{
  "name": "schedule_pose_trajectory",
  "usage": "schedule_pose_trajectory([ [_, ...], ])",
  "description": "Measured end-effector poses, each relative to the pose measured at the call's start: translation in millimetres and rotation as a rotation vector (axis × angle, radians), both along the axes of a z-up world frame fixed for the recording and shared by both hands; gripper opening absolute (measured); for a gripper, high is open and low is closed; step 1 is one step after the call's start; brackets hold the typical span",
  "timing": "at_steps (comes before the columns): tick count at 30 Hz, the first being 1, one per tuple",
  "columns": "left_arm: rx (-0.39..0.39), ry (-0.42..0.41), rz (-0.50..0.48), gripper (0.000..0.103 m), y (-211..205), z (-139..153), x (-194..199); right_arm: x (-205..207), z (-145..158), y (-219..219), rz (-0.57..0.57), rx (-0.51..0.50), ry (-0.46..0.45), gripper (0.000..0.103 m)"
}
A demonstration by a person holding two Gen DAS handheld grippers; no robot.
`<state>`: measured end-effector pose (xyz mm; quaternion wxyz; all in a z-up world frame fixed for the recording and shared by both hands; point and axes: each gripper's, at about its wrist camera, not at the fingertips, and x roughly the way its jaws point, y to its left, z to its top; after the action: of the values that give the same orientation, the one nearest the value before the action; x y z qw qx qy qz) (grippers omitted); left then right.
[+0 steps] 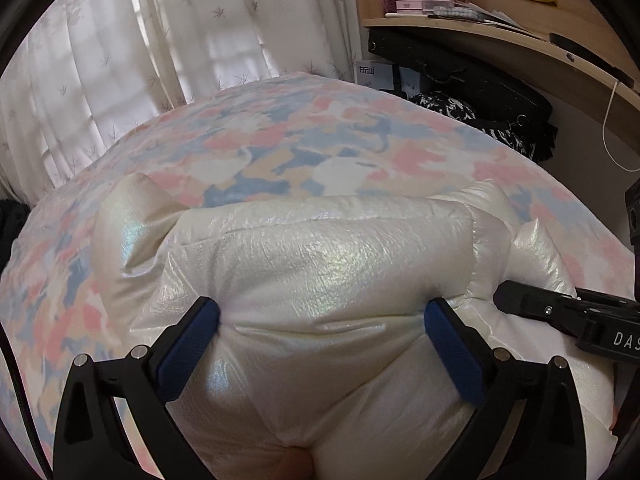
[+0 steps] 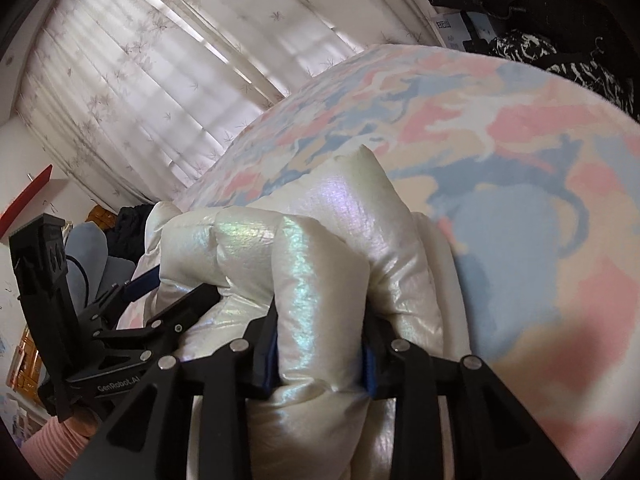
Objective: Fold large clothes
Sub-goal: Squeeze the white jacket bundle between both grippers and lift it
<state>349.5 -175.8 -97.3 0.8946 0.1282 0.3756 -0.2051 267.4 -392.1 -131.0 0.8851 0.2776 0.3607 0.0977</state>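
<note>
Puffer jacket [image 1: 320, 264] pinched by both grippers; "GenRobot.AI" on left gripper [image 2: 168, 292].

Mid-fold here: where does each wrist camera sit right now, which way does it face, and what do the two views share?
Left wrist view: on the left tongs, looking along the fingers across the bed toward the curtains and shelf; its blue pads squeeze the white puffer jacket; the right tongs enter at right.
Right wrist view: on the right tongs, tilted, facing the curtains; shut on a jacket fold; the left tongs show at left.
Shared: jacket, floral bedspread, curtains.
</note>
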Motion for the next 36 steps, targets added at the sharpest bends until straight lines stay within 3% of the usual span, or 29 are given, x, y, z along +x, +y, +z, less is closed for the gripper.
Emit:
schedule_pose_trajectory([
  [20, -0.082, 0.043, 0.011, 0.103, 12.7, -29.9, 9.7, 5.4, -24.0, -3.2, 0.01, 0.042, -0.016, 0.031],
  [25, -0.07, 0.027, 0.012, 0.103, 13.5, -30.0, 7.9, 4.4, -24.3, -0.4, 0.009, 0.03, 0.005, 0.031],
  [29, -0.006, 0.008, 0.016, 0.103, 8.6, -23.9, 1.0, 8.1, -16.5, 4.5, 0.02, 0.002, 0.069, 0.032],
  [33, 0.034, 0.039, 0.032, 0.103, 8.5, -7.9, -6.8, 12.7, -1.5, 10.6, 0.026, -0.059, 0.147, 0.039],
  [36, 0.01, 0.058, 0.049, 0.102, 18.3, 11.8, -18.4, 13.1, 10.4, 12.1, 0.003, -0.092, 0.24, 0.058],
])
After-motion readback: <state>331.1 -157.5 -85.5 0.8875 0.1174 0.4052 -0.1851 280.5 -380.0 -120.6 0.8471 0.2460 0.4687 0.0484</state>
